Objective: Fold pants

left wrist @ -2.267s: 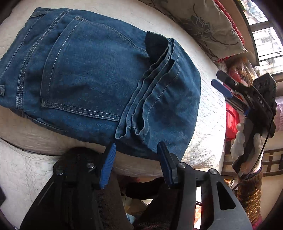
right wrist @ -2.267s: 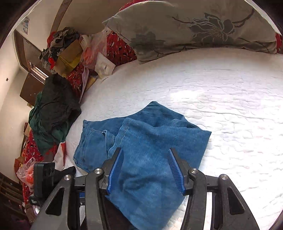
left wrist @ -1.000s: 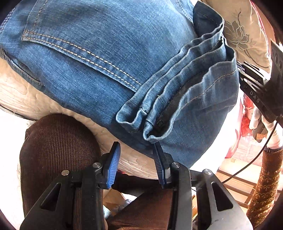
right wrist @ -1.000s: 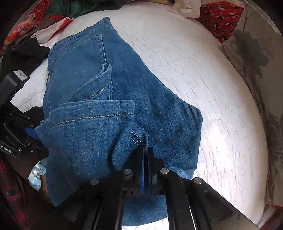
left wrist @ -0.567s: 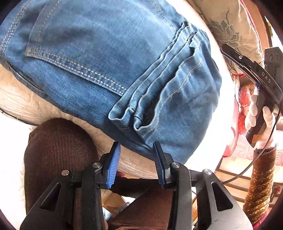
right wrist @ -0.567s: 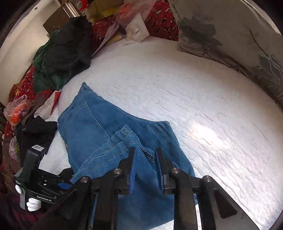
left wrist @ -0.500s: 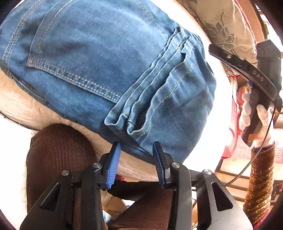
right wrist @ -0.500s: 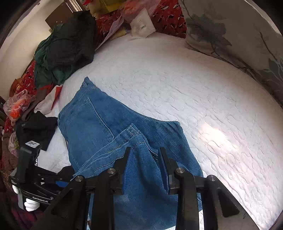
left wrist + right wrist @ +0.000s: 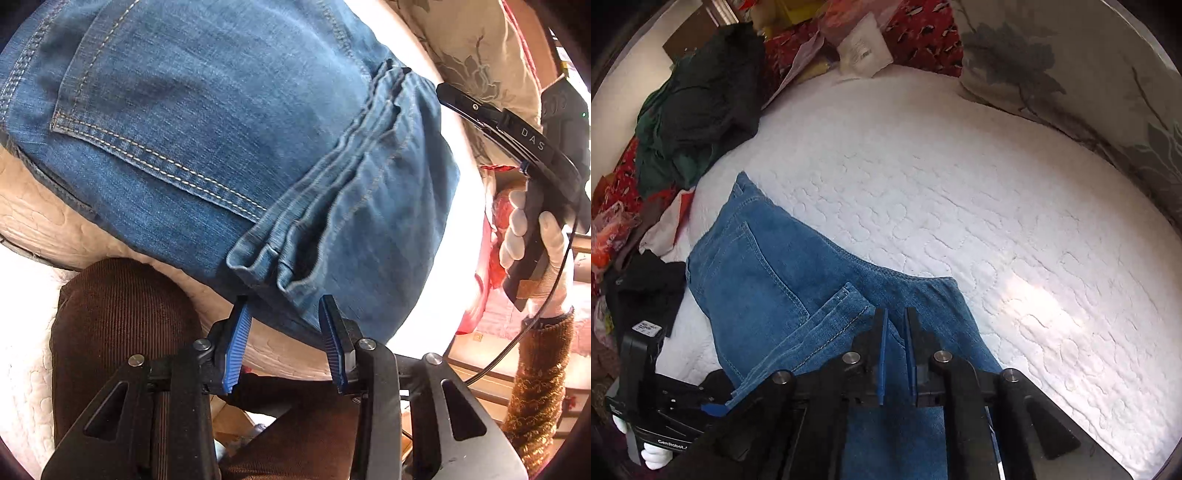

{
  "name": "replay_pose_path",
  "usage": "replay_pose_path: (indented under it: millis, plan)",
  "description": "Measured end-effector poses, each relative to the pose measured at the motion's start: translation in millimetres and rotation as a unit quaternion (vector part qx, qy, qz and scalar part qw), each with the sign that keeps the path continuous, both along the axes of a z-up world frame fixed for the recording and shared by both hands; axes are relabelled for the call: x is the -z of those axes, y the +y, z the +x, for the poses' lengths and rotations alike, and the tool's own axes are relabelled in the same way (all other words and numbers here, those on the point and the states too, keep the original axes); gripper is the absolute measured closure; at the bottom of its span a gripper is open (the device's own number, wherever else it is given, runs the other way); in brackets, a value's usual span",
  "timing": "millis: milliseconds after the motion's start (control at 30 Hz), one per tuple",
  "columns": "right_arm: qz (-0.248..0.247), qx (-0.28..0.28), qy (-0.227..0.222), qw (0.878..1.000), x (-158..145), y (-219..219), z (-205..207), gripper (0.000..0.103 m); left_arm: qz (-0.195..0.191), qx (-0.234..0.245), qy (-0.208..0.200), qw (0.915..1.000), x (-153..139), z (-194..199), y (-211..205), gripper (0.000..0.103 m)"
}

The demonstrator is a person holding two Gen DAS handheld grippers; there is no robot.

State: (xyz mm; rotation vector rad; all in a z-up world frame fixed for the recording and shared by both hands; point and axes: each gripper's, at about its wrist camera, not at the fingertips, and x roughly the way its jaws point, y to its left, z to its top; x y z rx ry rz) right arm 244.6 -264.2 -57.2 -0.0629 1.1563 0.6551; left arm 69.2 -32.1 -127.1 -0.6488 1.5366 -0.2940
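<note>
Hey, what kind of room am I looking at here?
Most likely a bedroom: the jeans lie on a white quilted mattress, a floral pillow sits along its edge, and loose dark clothes are piled beside it.

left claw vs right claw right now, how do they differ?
Opening: left claw has a wide gap between its pads; right claw is narrowed to a slim gap.
Position: the left sits at the bed-edge side of the folded jeans, by the stacked hems; the right hangs over the folded leg. Whether either touches denim is unclear.
Shared: blue ribbed pads, black frames.
</note>
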Motion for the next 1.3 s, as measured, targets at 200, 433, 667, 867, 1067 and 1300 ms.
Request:
replay_pose_path:
  millis: [200, 433, 667, 867, 1067, 1300]
  plan:
    - [0.028, 0.061, 0.033, 0.997, 17, -48, -24, 0.082, -0.044, 0.032, -0.072, 0.9959, -24, 5, -19, 0.067]
    - [-0.004, 0.128, 0.046, 0.991, 36, -49, -26, 0.081, -0.045, 0.007, -0.039, 0.9982, -5, 16, -5, 0.067]
    - [0.004, 0.082, 0.011, 0.997, -11, 11, -13, 0.057, -0.079, -0.161, -0.068, 0.9813, -22, -20, 123, 0.062]
    - [-0.001, 0.017, 0.033, 0.999, -7, 98, -8, 0.057, -0.126, -0.332, -0.029, 0.9343, 21, -33, 216, 0.044]
    - [-0.031, -0.073, 0.031, 0.996, 2, 186, -5, 0.046, -0.163, -0.329, -0.004, 0.93, 44, -30, 213, 0.044]
    - [-0.057, -0.12, 0.036, 0.99, 23, 260, 20, 0.045, -0.158, -0.326, -0.002, 0.9319, 52, -14, 208, 0.044]
